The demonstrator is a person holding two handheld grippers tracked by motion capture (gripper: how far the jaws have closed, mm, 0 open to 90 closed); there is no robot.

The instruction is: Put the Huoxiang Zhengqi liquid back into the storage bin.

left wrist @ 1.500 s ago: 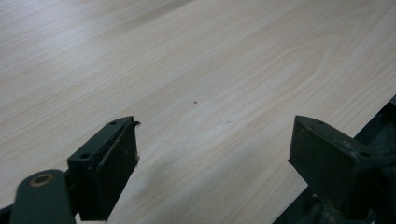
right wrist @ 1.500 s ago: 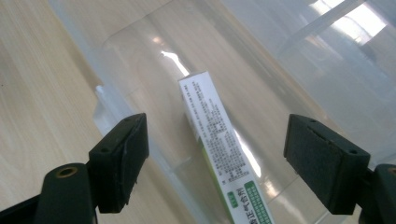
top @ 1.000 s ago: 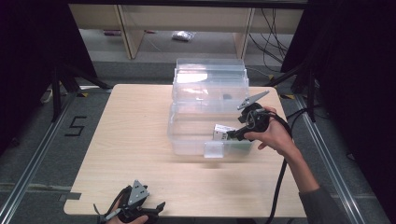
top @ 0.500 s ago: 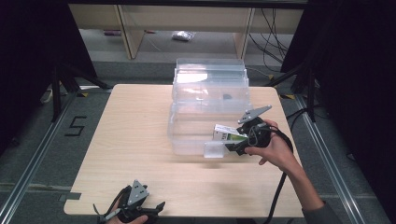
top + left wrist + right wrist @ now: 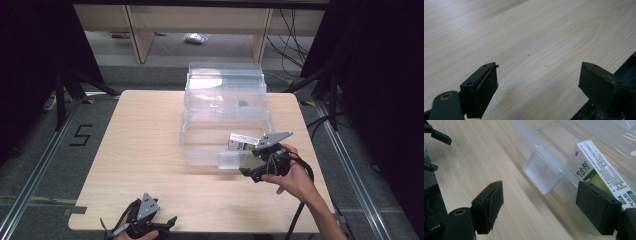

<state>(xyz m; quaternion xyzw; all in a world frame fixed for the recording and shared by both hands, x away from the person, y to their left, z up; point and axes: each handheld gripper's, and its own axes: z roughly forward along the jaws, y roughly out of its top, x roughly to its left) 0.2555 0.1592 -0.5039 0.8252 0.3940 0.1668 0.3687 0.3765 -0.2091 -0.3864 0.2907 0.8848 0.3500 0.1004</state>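
Clear plastic bin (image 5: 200, 145) sits mid-frame, a white-green medicine box (image 5: 241, 142) inside its lower-right corner. Right gripper (image 5: 248, 166) hovers beside it, jaws spread, empty. Left gripper (image 5: 167, 223) rests bottom-left, spread.

Right claw (image 5: 248, 164) beside clear bin (image 5: 200, 150)

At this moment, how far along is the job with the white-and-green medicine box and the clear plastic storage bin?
Done: the white-and-green medicine box leans inside the clear plastic storage bin, against its front wall. In hand: the right gripper hangs with jaws open beside the bin's front latch tab, gripping nothing. Left: the bin's lid stands open, so closing and latching it likely remain. The left gripper rests open at the table's near edge.
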